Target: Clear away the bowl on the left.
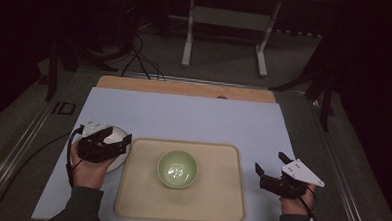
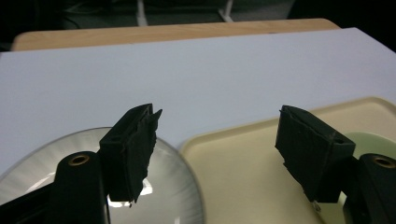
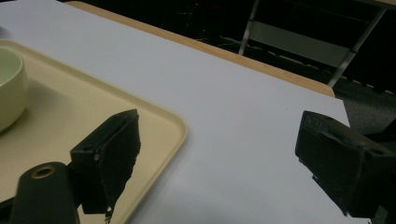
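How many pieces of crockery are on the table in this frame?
2. A green bowl sits on the beige tray; a white dish lies on the mat left of the tray, partly covered by the left tongs.

bowl (image 1: 177,168) pale green | tray (image 1: 135,198) cream | plate (image 2: 177,196) white | tongs (image 3: 212,163) black

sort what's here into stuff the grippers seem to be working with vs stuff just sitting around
Likely in play:
- white round plate, under the open left gripper
- beige rectangular tray
- pale green bowl on the tray
- open right gripper, beside the tray

Just lying about:
- white frame stand on the floor beyond the table
- black cables
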`<action>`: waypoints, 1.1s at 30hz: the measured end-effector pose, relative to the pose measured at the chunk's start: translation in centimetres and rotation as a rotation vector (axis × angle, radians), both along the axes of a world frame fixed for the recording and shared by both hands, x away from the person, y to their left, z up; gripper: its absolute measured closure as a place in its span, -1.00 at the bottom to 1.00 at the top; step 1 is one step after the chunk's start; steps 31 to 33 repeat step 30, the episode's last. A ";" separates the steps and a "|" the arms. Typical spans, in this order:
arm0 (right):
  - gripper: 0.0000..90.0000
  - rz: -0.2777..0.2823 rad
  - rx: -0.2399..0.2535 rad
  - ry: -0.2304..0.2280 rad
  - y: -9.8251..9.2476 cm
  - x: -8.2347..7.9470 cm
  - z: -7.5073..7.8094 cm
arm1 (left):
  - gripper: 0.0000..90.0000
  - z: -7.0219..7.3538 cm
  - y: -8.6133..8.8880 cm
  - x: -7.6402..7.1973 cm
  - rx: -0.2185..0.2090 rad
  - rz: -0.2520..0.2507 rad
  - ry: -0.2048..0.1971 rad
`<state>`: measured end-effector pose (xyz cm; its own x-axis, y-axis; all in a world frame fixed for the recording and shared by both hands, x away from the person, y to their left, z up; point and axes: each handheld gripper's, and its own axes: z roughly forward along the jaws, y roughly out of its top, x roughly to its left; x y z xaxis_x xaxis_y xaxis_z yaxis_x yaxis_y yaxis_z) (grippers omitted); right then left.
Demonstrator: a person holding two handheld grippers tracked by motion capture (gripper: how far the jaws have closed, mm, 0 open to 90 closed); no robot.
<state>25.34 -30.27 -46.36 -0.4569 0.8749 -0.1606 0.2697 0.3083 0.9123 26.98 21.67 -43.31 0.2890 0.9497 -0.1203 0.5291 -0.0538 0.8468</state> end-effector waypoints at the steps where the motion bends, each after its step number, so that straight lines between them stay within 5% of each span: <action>1: -0.70 -0.001 0.001 0.001 0.0 0.0 0.0 | -0.35 0.0 0.3 -0.1 0.002 0.005 -0.004; 16: -0.70 -0.005 0.012 0.002 -0.1 0.0 0.0 | -0.40 0.1 4.0 -1.4 0.012 -0.046 -0.097; 25: -0.70 -0.008 0.025 0.009 -0.3 0.0 0.0 | -0.39 -1.0 6.4 -1.6 -0.033 -0.024 -0.098; 33: -0.70 -0.007 0.028 0.013 -0.3 0.0 -0.1 | -0.40 -1.5 6.6 -1.6 -0.033 -0.005 -0.093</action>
